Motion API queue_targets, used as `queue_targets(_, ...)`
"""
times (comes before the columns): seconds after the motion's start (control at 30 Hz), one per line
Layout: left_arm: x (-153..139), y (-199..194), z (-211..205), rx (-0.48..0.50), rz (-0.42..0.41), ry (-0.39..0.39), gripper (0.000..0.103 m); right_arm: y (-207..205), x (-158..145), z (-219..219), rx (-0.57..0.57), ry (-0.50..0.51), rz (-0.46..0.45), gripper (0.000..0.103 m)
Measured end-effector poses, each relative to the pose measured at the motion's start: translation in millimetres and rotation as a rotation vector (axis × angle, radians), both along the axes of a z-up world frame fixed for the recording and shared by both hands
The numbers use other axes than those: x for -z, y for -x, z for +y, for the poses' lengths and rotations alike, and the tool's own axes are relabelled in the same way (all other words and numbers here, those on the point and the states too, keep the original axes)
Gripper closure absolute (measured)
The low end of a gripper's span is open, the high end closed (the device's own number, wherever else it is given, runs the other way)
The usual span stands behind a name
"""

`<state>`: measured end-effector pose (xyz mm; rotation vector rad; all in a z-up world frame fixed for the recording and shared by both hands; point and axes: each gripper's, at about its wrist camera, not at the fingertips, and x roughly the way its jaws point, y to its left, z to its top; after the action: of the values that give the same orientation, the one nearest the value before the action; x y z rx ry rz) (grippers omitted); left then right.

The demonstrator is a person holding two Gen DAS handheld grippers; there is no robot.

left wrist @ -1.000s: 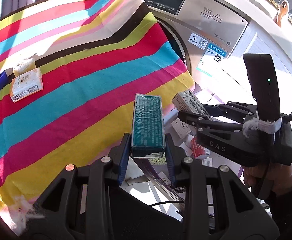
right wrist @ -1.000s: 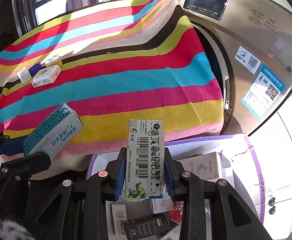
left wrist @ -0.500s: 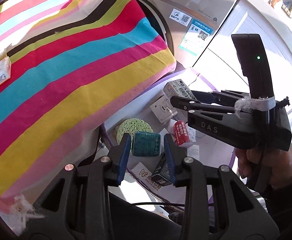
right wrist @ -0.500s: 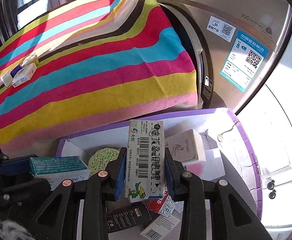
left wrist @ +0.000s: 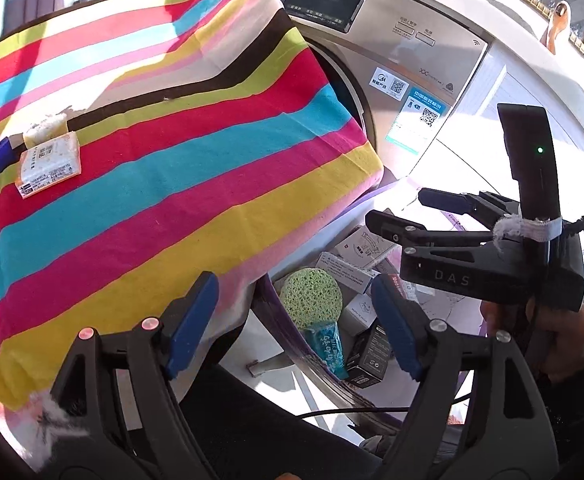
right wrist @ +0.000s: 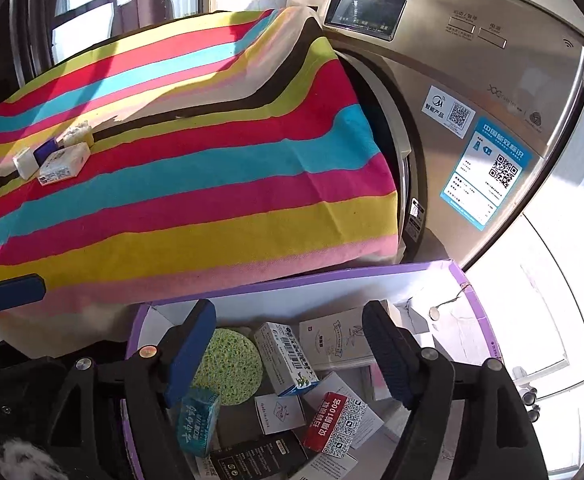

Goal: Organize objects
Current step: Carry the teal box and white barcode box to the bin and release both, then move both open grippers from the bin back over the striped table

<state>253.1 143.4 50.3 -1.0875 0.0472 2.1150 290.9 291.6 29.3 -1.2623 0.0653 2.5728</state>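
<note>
And there they lie: the teal box (right wrist: 197,422) sits on end at the near-left corner of the purple-rimmed box (right wrist: 474,308), leaning against the green sponge (right wrist: 227,366). The white barcode carton (right wrist: 287,358) rests tilted just beside that sponge, on top of the other small cartons, with a red QR-code pack (right wrist: 334,422) and a black carton (right wrist: 259,458) near it.

Both pairs of tongs are opening right now. The left tongs (left wrist: 298,326) stand spread above the bin's left end, nothing between the blue pads. The right tongs (right wrist: 289,354) are spread too; the barcode carton lies below the gap, not pinched by either pad.

Beyond the bin, the striped cloth (left wrist: 163,168) covers the tabletop, and a small white packet (left wrist: 49,164) lies at its far left among a few other bits. A silver washing machine (right wrist: 464,92) stands behind.
</note>
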Motion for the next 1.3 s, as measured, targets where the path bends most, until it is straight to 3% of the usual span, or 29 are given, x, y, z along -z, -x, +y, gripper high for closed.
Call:
queue_targets(0.27, -2.9, 24.5, -78.2, -0.196, 0.017, -0.042, 0.022, 8.5, -19.4, -19.7, -0.093, 0.052, 0.087, 0.02)
queue_targets(0.53, -5.2, 58.6, -159.9, -0.363, 0.084, 0.017, 0.022, 28.0, -25.5, -46.7, -0.169, 0.089, 0.113, 0.02)
queue_targets(0.77, -0.5, 112.1, -205.4, -0.406, 0.17, 0.055, 0.02, 68.7, -32.6, -79.5, -0.26, 0.148, 0.157, 0.02)
queue_targets(0.97, 5.1, 160.4, -226.3, -0.423, 0.141, 0.051, 0.02, 114.1, -24.5, -119.7, -0.341, 0.168, 0.132, 0.019)
queue_targets(1.3, 10.1, 210.4, -219.1, -0.37, 0.09, 0.092, 0.02, 169.8, -13.5, -167.7, -0.407, 0.159, 0.072, 0.018)
